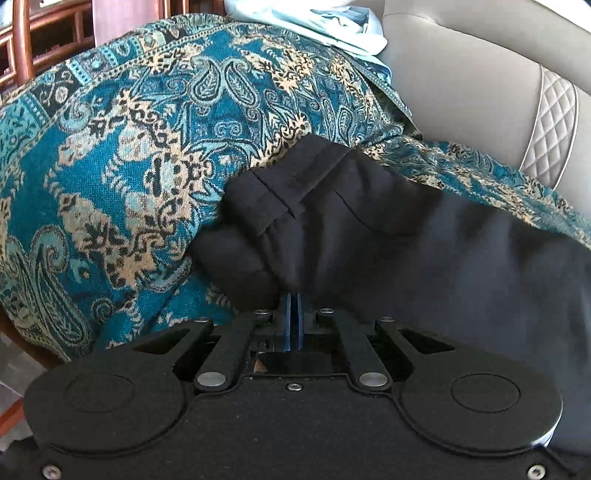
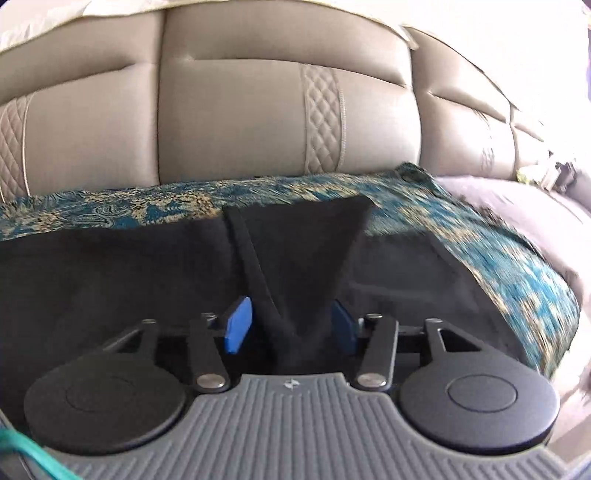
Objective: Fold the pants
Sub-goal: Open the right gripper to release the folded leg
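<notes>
On the sofa seat, a teal paisley throw (image 1: 147,155) with tan and black motifs is spread as a cover, and the black pants (image 1: 388,236) lie on top of it. From the left wrist view the pants reach from the middle of the throw toward its right edge, with a hemmed, folded end (image 1: 280,188) turned up near the middle of the cloth. The left gripper (image 1: 294,306) has its blue pads pressed together on a bunch of the black fabric, which rises in gathered folds straight out of the tips. From the right wrist view the pants cover the near part of the throw, close to the beige sofa backrest (image 2: 240,103) with its quilted diamond strips. The right gripper (image 2: 291,325) has its blue pads (image 2: 238,325) spread apart; a ridge of black fabric (image 2: 291,266) stands between them, touching neither pad firmly as far as can be seen. A pale blue cloth (image 1: 325,22) lies at the far edge of the throw. Wooden furniture (image 1: 37,33) shows beyond the far left corner. No brand, label or readable writing shows on anything.
</notes>
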